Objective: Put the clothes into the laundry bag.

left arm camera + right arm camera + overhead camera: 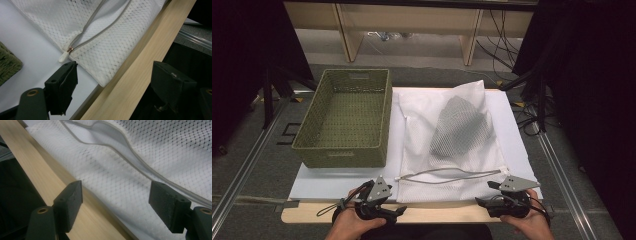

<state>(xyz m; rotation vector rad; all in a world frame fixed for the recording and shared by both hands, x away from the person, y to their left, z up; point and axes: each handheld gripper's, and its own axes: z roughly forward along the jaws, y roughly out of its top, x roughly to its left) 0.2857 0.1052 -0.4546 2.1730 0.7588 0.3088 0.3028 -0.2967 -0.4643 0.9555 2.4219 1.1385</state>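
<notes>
Pale wooden table edge, nearest the person, runs along the bottom of the high view. Left gripper: held in the left hand at the near edge, jaws spread wide, nothing between them; the left gripper view shows one jaw just short of the zipper pull, not touching it. Right gripper: held in the right hand at the near right corner of the bag, jaws likewise wide apart and empty, poised over the bag's near hem and the wood.

White mesh laundry bag: lies flat on a white sheet covering the table, its near hem touching the wooden edge. Zipper: grey, along the near end, partly undone, the opening gaping in a wavy line. Grey garment: folded inside the bag, visible through the mesh towards the far end.

Green woven basket: rectangular, upright, just beside the bag on its left, reaching farther back.
</notes>
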